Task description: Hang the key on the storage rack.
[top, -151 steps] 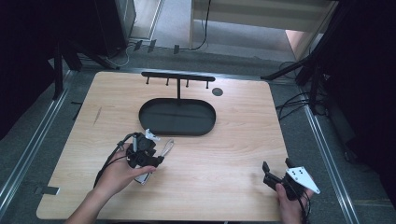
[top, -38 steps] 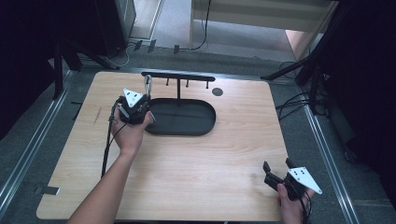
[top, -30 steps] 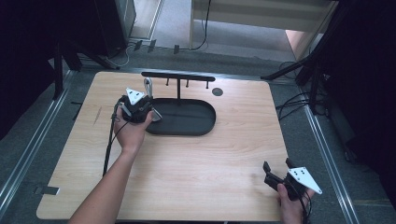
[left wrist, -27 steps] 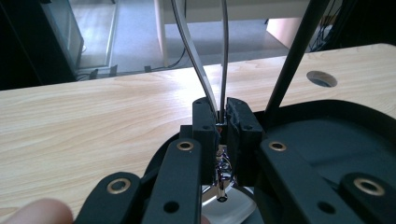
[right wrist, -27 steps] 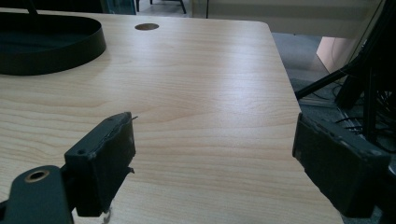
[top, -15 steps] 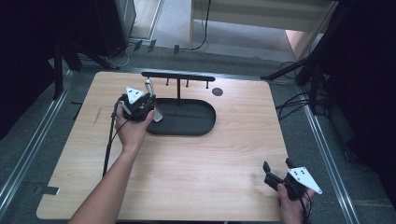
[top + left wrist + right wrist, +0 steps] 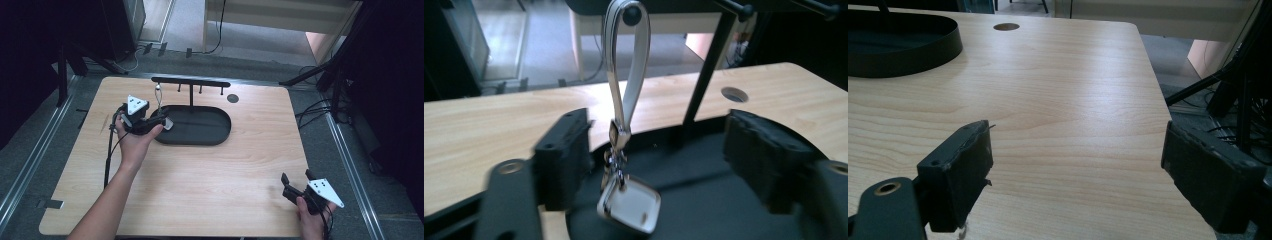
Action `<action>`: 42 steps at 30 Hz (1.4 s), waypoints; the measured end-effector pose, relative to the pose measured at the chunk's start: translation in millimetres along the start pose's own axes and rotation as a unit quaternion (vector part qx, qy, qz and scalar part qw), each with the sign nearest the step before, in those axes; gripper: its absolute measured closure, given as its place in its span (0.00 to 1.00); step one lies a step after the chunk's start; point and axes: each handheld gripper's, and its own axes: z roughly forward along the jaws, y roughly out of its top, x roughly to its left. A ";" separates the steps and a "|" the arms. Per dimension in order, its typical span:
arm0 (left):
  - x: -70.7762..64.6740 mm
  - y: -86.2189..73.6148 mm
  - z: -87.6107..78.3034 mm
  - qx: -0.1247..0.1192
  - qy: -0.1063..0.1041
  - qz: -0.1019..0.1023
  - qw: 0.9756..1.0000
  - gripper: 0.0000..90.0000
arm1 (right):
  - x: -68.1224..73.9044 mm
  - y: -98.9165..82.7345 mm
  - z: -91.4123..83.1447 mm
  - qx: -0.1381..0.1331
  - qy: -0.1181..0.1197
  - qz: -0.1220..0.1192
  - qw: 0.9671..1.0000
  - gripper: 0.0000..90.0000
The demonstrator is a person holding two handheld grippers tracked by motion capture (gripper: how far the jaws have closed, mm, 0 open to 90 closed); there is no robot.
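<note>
Keychain hangs by strap loop from leftmost peg of black rack, long axis vertical, tag over tray at 10 o'clock on table. My left gripper nearest, jaws just opening, released, keychain between them untouched. Right gripper spread wide, empty, 5 o'clock

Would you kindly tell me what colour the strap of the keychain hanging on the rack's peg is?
The strap is white with silvery edging, clearest in the left gripper view.
</note>
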 end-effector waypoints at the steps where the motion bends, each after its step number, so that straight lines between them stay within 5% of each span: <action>1: 0.0 0.0 0.0 0.000 0.000 0.000 1.000 0.22 | 0.0 0.0 0.0 0.000 0.000 0.000 1.000 0.14; 5: 2.8 -1.6 -14.9 -0.007 -0.019 -0.004 1.000 0.14 | 0.1 0.0 0.1 0.001 -0.001 -0.003 1.000 0.14; 8: 5.9 -2.9 -27.4 -0.006 -0.010 -0.008 1.000 0.00 | 0.6 0.1 0.3 0.001 -0.002 -0.005 1.000 0.14; 13: 11.3 -9.5 -49.7 -0.015 -0.044 -0.008 0.999 0.00 | 1.2 0.0 0.3 0.003 -0.002 -0.007 1.000 0.14; 18: 14.6 -18.9 -63.9 -0.015 -0.056 -0.003 0.998 0.00 | 1.8 0.1 0.6 0.002 -0.003 -0.010 1.000 0.14; 35: 42.8 -70.8 -107.7 -0.037 -0.034 -0.018 0.999 0.00 | 2.5 0.1 0.8 0.003 -0.006 -0.012 1.000 0.14; 42: 57.1 -93.0 -125.2 -0.048 -0.001 -0.023 0.999 0.00 | 3.0 0.1 0.8 0.004 -0.009 -0.013 1.000 0.14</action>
